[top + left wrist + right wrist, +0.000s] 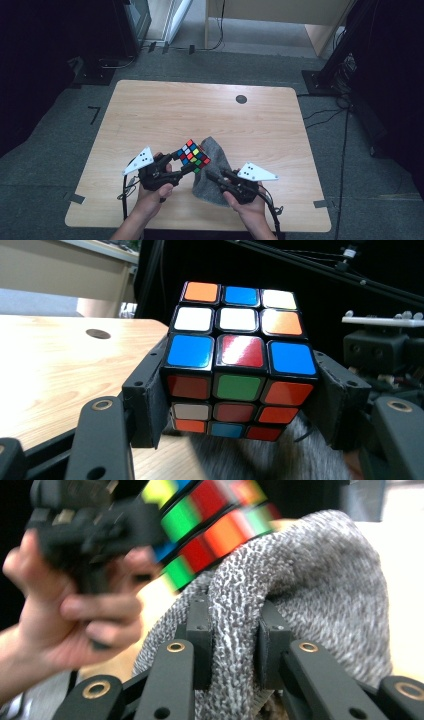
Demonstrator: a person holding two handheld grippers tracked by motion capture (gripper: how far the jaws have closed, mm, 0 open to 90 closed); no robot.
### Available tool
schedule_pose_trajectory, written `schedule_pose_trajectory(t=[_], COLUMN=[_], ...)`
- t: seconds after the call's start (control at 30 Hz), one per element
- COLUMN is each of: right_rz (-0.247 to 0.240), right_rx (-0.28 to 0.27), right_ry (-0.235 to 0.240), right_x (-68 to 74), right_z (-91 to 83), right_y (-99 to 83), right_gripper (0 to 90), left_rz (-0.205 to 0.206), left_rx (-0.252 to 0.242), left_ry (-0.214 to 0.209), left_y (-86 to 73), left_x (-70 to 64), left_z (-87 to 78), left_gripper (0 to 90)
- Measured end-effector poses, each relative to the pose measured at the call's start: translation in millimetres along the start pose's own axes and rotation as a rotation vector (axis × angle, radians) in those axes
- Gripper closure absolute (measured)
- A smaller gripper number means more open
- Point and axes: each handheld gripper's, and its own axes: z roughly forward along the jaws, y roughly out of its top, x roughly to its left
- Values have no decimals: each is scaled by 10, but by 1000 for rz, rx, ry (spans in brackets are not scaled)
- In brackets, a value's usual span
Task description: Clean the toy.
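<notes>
- High view: the left gripper (186, 161) holds a scrambled, multicoloured plastic puzzle cube (194, 155) clear of the light wooden table (165, 107), its jaws spread to the cube's width and pressed on two opposite sides.
- Just right of the cube, the right gripper (212, 176) bites into a crumpled grey knitted cloth (212, 160); the cloth rises beside and behind the cube, and its lower part lies on the table near the person's edge.
- Left gripper view: the pads (146, 400) clamp the cube (239, 357) on its left and right faces, about mid-height. Orange, blue, white and red stickers show on top, red, green and orange on the near face. The cloth (260, 455) lies blurred right below the cube, and the right gripper's dark body stands just right of the cube.
- Right gripper view: the jaws are nearly closed, pinching a thick fold of the cloth (300, 595) between the pads (200, 640). The cloth bulges up and right of the grip. Above it the cube (210, 527) appears blurred; whether cloth and cube touch cannot be told.
- Also there, the person's left hand (75, 615) grips the left gripper, left of the cube.
- A small dark round disc (241, 99) sits on the table well beyond the cube, toward the far edge.
</notes>
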Motion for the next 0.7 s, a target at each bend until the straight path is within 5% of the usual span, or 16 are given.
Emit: schedule_pose_trajectory(t=[0.13, 0.23, 0.3, 0.37, 0.47, 0.57, 0.7], right_rz=[-121, -123, -93, -136, -91, -31, -20], right_rx=[99, 98, 81, 90, 104, 105, 123], right_ry=[68, 38, -59, -207, -340, -412, -456], right_x=[207, 170, 44, -97, -367, -584, -733], right_z=[160, 132, 56, -19, -117, -192, -213], right_y=[-92, -51, -4, 22, 6, -45, -121], right_gripper=[732, 731, 730, 727, 726, 726, 726], left_rz=[-2, 5, 11, 5, 7, 19, 22], left_rx=[10, 3, 12, 13, 19, 31, 47], left_ry=[22, 45, 63, 70, 79, 89, 93], left_y=[-6, -1, -3, -9, -17, -30, -53], left_x=[19, 55, 69, 87, 95, 97, 99], left_z=[2, -30, -45, -47, -39, -22, 2], left_gripper=[343, 343, 343, 343, 343, 342, 343])
